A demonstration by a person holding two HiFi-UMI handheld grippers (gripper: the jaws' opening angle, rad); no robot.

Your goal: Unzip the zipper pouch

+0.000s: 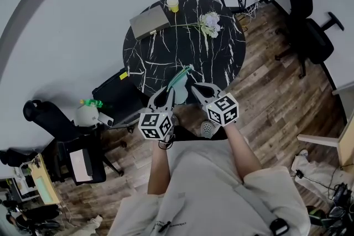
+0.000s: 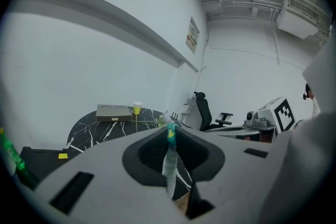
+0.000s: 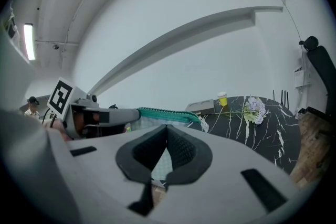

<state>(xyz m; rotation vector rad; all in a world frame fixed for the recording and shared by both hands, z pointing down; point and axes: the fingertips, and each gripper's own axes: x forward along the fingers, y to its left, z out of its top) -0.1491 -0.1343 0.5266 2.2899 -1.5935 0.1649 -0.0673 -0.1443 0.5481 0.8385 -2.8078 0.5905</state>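
Hanging in mid-air — a translucent, grid-patterned pouch with a teal zipper.

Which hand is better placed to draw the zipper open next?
Right, probably. The left tool clamps the zipper pouch at one end of its teal zipper, a good anchor; the right tool only pinches the mesh below it.

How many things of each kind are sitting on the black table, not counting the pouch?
Flat grey case: 1
Yellow cup: 1
Bunch of flowers: 1
Total: 3
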